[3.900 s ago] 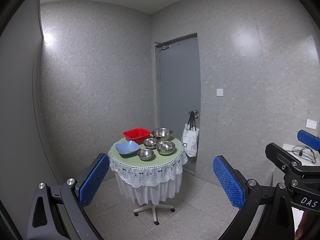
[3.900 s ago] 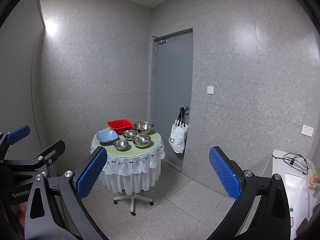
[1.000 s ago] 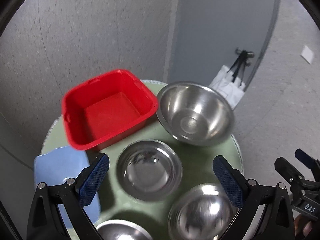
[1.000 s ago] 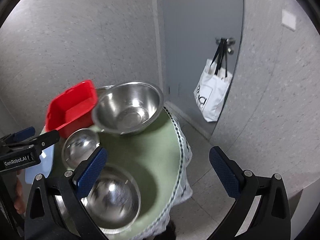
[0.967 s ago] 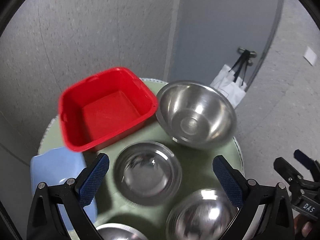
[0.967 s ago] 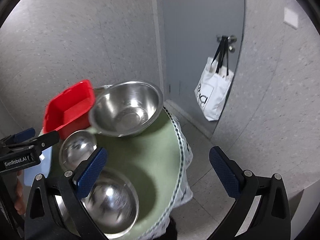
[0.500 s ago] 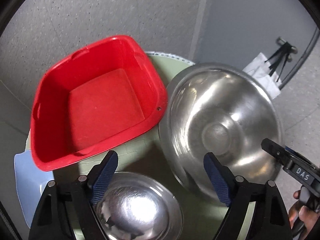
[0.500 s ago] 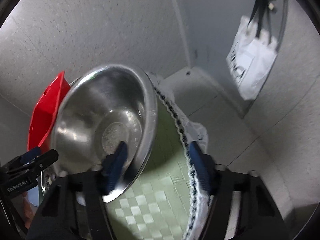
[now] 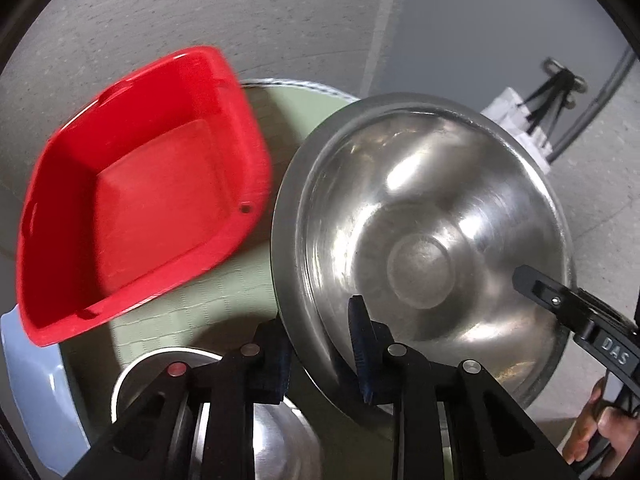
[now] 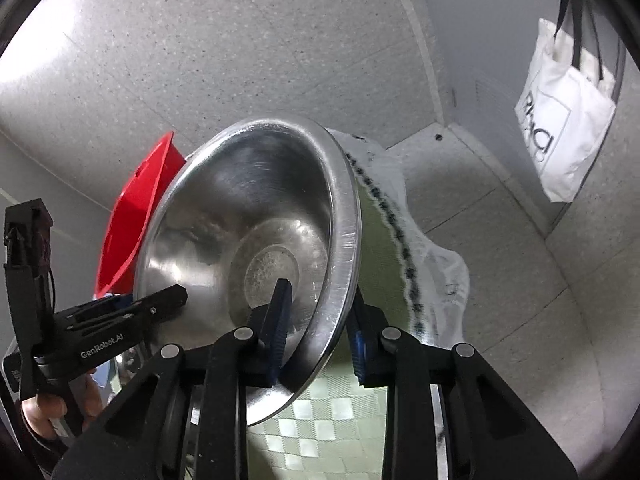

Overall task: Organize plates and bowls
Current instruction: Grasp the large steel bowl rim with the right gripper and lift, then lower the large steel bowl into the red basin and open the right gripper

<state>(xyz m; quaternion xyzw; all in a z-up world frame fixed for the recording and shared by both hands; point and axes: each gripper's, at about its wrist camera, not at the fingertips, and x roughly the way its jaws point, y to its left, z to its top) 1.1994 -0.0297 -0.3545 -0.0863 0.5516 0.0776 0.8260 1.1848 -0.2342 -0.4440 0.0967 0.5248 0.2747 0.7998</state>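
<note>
A large steel bowl [image 9: 424,240] sits on the green round table [image 9: 180,308], also seen in the right wrist view [image 10: 248,240]. My left gripper [image 9: 320,344] is shut on the bowl's near-left rim, one finger inside and one outside. My right gripper [image 10: 318,320] is shut on the bowl's right rim the same way. A red square tub [image 9: 140,200] stands left of the bowl. A smaller steel bowl [image 9: 168,376] lies under my left gripper. A pale blue plate [image 9: 28,380] is at the far left.
The table edge with its lace cloth [image 10: 408,240] drops off right of the bowl. A white tote bag [image 10: 564,112] hangs on the grey door. Grey walls stand close behind the table.
Both grippers came in from across the room to the table, moved onto the large bowl and closed on its rim from opposite sides.
</note>
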